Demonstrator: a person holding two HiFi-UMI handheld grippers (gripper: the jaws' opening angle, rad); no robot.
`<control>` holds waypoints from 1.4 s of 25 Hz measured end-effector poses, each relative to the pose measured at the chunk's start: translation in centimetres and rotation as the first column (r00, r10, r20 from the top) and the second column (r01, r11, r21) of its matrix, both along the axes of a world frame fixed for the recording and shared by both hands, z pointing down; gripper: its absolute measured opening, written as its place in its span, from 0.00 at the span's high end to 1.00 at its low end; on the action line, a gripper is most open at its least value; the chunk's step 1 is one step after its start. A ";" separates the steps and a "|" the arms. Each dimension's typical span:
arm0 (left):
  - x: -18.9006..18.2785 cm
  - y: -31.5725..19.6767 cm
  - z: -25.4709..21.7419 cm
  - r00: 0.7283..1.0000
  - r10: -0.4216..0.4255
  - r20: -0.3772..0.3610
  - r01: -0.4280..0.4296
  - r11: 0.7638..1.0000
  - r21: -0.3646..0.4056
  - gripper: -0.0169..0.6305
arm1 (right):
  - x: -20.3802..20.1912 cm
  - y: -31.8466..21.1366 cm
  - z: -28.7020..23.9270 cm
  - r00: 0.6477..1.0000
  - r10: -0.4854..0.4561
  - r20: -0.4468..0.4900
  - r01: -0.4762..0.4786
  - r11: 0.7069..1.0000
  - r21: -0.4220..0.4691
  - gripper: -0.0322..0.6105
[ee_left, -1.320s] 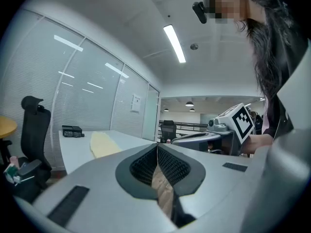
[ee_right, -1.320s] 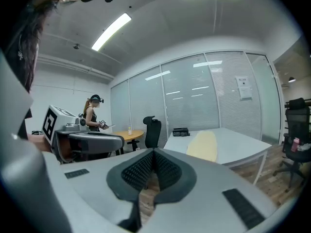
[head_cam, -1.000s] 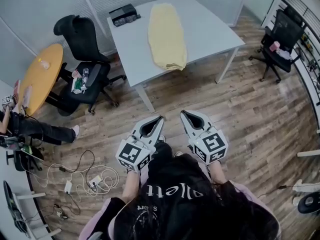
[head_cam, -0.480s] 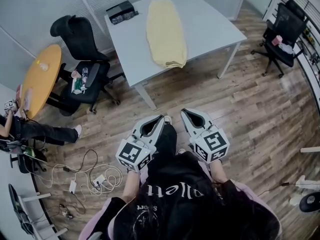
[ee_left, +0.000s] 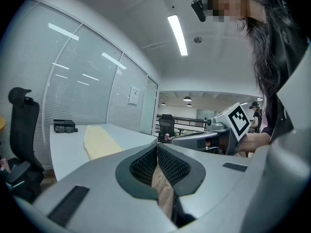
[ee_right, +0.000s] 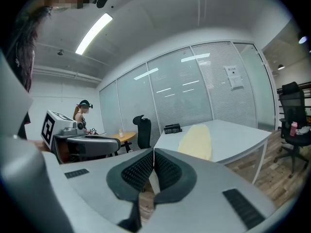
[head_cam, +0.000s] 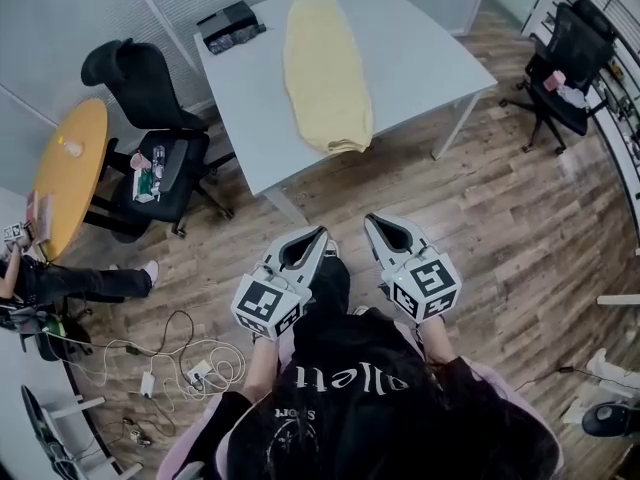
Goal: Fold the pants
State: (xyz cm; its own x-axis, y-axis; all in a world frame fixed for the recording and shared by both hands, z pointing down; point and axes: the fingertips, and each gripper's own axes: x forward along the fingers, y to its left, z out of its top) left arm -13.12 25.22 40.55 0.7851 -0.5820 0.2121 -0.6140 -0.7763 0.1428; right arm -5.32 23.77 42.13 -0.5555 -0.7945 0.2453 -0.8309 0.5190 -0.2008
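Pants, in the head view, lie flat on the white bench, well ahead of both tongs, long axis running away from me. Left tongs and right tongs hang side by side over the wood floor; I judge neither nearer. 1 chair stands left of the bench, another right.

Left gripper view: jaws pressed together, nothing between, pants ahead-left.

Right gripper view: likewise closed and empty, pants ahead-right.

We stand in an office: a white table at twelve o'clock, swivel chairs at ten and two, glass partitions behind.
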 end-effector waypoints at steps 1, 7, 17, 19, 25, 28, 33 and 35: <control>-0.1 -1.0 0.1 1.000 0.001 0.004 -0.001 1.000 -0.004 0.94 | 0.0 -1.0 0.2 1.000 0.001 0.000 -0.001 1.000 -0.005 0.92; -0.8 -7.2 0.2 1.000 0.000 0.013 0.001 1.000 -0.014 0.94 | -0.1 -6.9 0.5 1.000 0.012 0.011 -0.011 1.000 -0.025 0.92; -1.0 -14.5 1.5 0.998 0.044 0.039 -0.042 0.998 -0.051 0.94 | -0.9 -13.6 1.6 1.000 0.005 0.013 -0.004 0.998 -0.065 0.92; -1.1 -16.0 1.8 0.998 0.052 0.040 -0.050 0.997 -0.055 0.94 | -1.2 -14.8 1.7 1.000 0.000 0.010 0.001 0.997 -0.073 0.92; -1.2 -19.9 2.4 0.996 0.086 0.024 -0.084 0.994 -0.070 0.94 | -1.9 -18.2 1.9 1.000 -0.003 -0.020 0.001 0.996 -0.084 0.92; -1.4 -21.5 3.0 0.993 0.112 0.036 -0.108 0.990 -0.086 0.94 | -1.9 -19.9 2.2 0.999 0.008 -0.038 -0.011 0.996 -0.089 0.92; -1.6 -23.6 3.8 0.990 0.134 0.042 -0.130 0.987 -0.093 0.94 | -1.0 -22.2 2.1 0.996 0.046 -0.075 -0.052 0.995 -0.082 0.92; -1.6 -24.2 4.1 0.990 0.137 0.043 -0.132 0.986 -0.101 0.94 | -0.3 -22.8 2.0 0.994 0.064 -0.083 -0.071 0.994 -0.079 0.92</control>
State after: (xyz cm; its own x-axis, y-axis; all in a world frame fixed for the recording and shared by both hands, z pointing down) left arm -14.76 1.06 44.62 0.8420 -0.4463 0.3031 -0.5131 -0.8360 0.1944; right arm -5.65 0.96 44.12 -0.4774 -0.8048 0.3527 -0.8785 0.4459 -0.1716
